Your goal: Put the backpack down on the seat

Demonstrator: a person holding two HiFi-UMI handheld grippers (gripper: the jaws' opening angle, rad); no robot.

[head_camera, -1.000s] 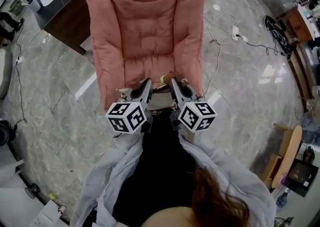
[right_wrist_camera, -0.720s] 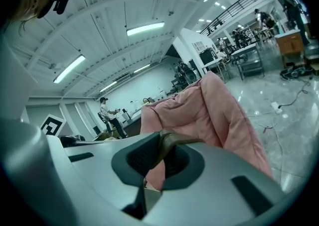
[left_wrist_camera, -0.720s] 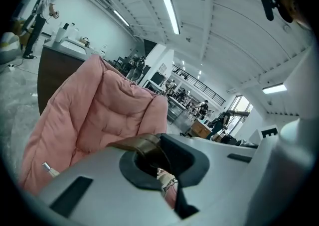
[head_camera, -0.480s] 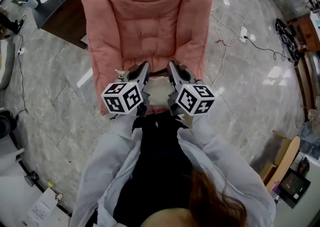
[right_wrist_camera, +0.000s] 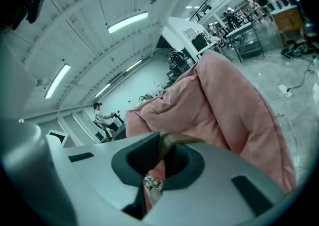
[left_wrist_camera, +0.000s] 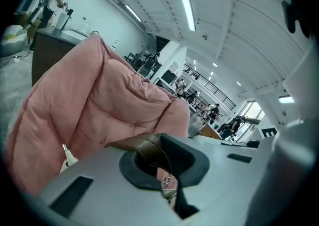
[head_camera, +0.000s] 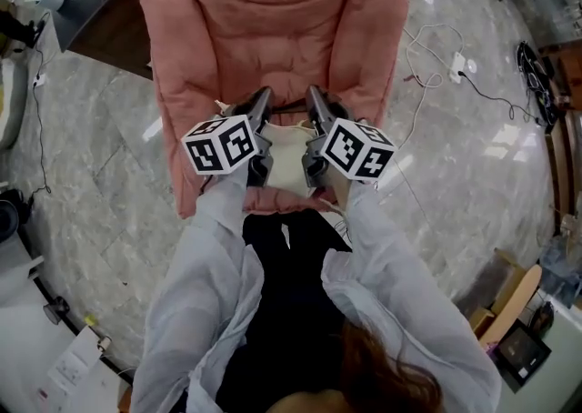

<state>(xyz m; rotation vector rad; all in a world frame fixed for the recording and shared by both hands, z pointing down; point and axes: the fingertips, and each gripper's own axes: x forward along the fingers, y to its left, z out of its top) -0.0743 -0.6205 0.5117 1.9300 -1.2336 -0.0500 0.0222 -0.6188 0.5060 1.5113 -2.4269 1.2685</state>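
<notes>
Head view: the cream backpack [head_camera: 287, 162] hangs between the left gripper [head_camera: 261, 98] and right gripper [head_camera: 315, 98], over the front of the pink armchair's [head_camera: 273, 2] seat [head_camera: 273, 70]; whether it touches the seat cannot be told. A dark side table [head_camera: 109, 27] stands beside the chair, and a white power strip [head_camera: 457, 64] lies on the marble floor [head_camera: 91, 156].

Left gripper view: the jaws are clamped on a brown strap [left_wrist_camera: 144, 145].

Right gripper view: the jaws pinch a brown strap there [right_wrist_camera: 172, 141] too.
</notes>
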